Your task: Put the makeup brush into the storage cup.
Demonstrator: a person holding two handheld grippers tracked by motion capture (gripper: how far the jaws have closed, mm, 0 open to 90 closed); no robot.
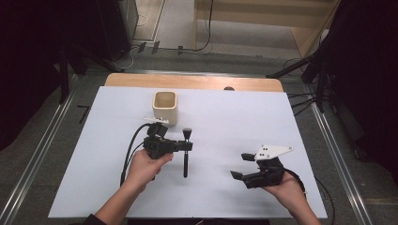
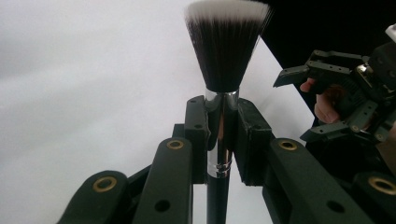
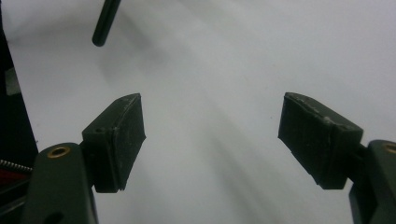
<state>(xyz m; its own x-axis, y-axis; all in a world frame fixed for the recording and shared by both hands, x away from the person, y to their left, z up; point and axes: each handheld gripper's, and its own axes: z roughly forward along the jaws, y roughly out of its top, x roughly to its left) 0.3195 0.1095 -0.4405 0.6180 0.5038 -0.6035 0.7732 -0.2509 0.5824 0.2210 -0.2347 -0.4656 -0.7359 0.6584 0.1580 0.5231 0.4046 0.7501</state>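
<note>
A makeup brush [image 1: 186,152] with a black handle, a silver ferrule and dark, white-tipped bristles hangs over the white table [image 1: 225,117]. My left gripper [image 1: 188,146] is shut on it just below the ferrule; in the left gripper view the pads clamp the brush [image 2: 223,70] at its silver collar, bristles pointing away. A cream square cup [image 1: 165,107] stands upright behind the left gripper. My right gripper [image 1: 241,166] is at the right front of the table, open, with nothing between its jaws. In the right gripper view the gripper [image 3: 212,140] faces bare table, with the brush handle's end [image 3: 104,23] at the top left.
A small white strip [image 1: 155,119] lies beside the cup's base. The table's wooden back edge [image 1: 192,82] runs behind the white sheet. Dark stands and cables [image 1: 319,75] flank the table on the floor. In the left gripper view the right gripper [image 2: 327,100] shows farther off.
</note>
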